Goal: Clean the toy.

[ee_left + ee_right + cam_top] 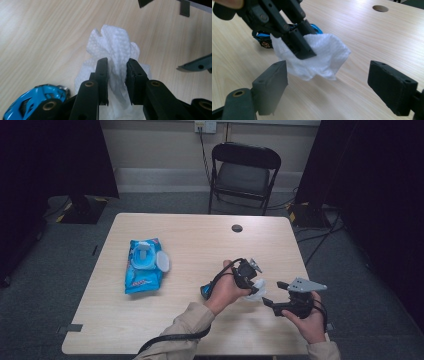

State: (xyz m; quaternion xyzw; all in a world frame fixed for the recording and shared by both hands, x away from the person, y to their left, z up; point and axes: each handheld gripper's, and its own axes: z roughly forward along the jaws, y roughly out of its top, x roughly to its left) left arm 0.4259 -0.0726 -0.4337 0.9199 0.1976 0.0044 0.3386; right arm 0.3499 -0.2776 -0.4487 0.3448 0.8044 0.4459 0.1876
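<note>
My left gripper (253,284) is shut on a crumpled white wipe (259,291), a little above the table at centre right. In the left gripper view the jaws (117,63) pinch the wipe (112,42) between them and it bulges out beyond the tips. A blue toy car (205,291) lies on the table under the left hand, also seen as the car (32,100) beside the jaws. My right gripper (275,293) stands open just right of the wipe. In the right gripper view its wide jaws (328,72) flank the wipe (327,55) without touching it.
A blue pack of wipes (142,267) with its white lid flipped open lies at the table's left. A round cable hole (237,228) sits near the far edge. A black folding chair (242,170) stands behind the wooden table (190,235).
</note>
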